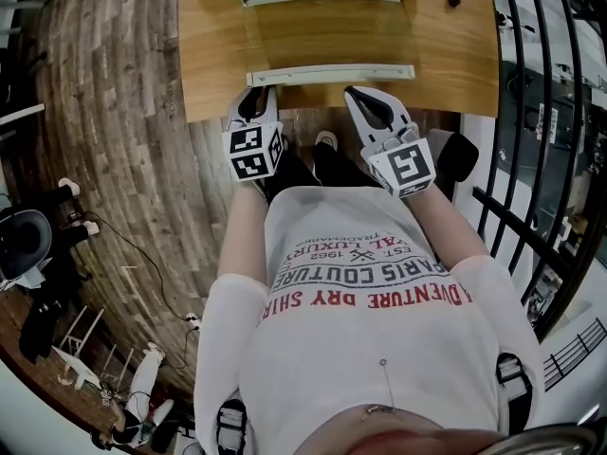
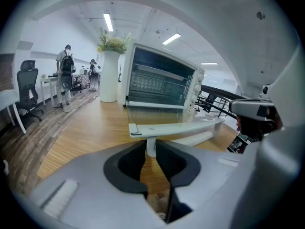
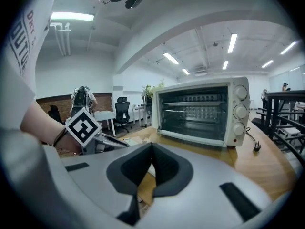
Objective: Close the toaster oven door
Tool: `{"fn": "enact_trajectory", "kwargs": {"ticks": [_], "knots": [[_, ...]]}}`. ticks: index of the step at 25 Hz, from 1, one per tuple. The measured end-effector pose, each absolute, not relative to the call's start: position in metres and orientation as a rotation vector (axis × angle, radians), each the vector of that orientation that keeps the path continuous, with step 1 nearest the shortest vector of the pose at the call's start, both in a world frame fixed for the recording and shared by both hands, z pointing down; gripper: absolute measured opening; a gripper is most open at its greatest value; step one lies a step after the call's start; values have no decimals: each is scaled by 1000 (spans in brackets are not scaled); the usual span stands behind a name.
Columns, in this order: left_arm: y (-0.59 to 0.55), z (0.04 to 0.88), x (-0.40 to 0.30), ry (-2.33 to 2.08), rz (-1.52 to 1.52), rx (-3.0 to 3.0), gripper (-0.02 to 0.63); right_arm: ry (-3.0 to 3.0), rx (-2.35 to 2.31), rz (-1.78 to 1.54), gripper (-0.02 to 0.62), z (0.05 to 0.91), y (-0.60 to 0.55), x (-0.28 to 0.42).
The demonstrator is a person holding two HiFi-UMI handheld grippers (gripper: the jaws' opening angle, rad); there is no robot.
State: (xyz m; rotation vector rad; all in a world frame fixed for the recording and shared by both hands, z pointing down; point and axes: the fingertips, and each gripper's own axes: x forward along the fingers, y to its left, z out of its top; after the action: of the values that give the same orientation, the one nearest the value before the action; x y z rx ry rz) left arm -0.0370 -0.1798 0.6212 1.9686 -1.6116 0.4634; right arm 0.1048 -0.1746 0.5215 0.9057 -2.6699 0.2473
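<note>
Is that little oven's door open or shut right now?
Open. The toaster oven door lies folded down flat above the table, its handle at the near edge, and the racks inside show.

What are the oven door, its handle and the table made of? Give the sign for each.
Table: wood or wood-look laminate, streaked grain.
Door: clear glass, that grain shows through.
Handle: probably plastic, smooth matte white.

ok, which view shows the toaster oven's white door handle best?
Left gripper view: the white bar handle spans mid-frame, its post clamped by the left gripper. Head view shows it from above as a thin strip on the open glass door. In the right gripper view I can't make it out.
</note>
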Motion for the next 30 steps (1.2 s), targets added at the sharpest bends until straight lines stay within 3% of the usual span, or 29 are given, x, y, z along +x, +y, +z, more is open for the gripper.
{"fn": "enact_trajectory", "kwargs": {"ticks": [30], "knots": [[-244,477,-43,-1691,381,2161,83,-2770,1056,58,-11,420,-241,101]]}}
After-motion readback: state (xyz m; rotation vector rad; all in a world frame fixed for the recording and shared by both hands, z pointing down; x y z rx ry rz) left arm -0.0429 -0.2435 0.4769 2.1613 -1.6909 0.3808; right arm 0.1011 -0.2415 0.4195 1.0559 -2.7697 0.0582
